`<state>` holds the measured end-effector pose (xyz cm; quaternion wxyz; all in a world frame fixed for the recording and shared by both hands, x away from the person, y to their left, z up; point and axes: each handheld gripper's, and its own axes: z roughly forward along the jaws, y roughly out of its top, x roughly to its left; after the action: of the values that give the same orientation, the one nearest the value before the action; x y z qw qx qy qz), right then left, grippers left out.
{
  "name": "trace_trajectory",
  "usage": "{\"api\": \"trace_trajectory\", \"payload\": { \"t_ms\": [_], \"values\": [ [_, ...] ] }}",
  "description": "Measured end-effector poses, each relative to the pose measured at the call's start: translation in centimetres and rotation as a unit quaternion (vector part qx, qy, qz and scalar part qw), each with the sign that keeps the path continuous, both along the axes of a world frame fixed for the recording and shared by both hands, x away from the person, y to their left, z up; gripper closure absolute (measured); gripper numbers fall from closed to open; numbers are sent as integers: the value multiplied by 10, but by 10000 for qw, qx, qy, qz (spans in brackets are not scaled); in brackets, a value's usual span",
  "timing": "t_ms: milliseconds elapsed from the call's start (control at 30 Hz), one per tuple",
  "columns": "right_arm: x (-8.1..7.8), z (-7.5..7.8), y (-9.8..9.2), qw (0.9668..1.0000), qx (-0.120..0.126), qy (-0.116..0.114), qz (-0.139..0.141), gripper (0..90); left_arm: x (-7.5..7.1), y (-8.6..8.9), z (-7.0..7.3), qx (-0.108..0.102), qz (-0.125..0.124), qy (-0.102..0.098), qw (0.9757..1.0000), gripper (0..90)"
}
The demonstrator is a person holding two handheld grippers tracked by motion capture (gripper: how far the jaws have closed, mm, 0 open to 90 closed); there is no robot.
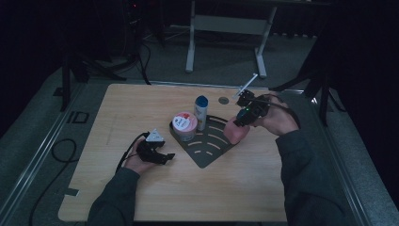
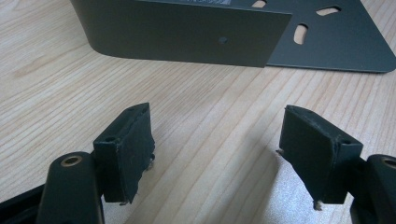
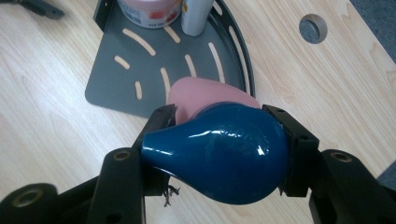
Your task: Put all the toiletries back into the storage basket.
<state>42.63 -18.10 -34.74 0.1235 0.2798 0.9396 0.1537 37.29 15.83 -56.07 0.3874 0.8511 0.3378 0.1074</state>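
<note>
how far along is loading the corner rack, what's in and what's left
Already in: the pink-lidded tub and the blue-capped bottle stand on the dark corner rack. In hand: the right hand-held gripper is shut on a pink bottle with a blue cap, at the rack's curved edge. Left: setting it on the rack. The left hand-held gripper is open over bare table.

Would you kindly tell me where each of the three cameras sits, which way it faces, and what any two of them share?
High view: above the person's side, looking forward and down on the wooden table; both forearms, left gripper and right gripper show.
Left gripper view: rides the left gripper, looking low along its open jaws at the dark grey corner rack.
Right gripper view: rides the right gripper, looking down past its jaws, shut on a pink bottle with a blue cap.
Shared: high and right gripper views both show the pink-lidded tub and white bottle in the rack.
</note>
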Motion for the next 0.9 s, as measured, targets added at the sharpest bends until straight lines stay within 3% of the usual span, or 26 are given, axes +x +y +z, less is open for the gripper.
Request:
{"api": "trace_trajectory", "payload": {
  "t_ms": [400, 900],
  "values": [
    [19, -18, 25, 9999, -51, 119, 3, 473, -1, -1, 0, 23, -4, -20, 10000, 253],
    [36, -38, 39, 9998, -96, 161, -105, 473, -1, -1, 0, 23, -8, -20, 10000, 252]
  ]
}}
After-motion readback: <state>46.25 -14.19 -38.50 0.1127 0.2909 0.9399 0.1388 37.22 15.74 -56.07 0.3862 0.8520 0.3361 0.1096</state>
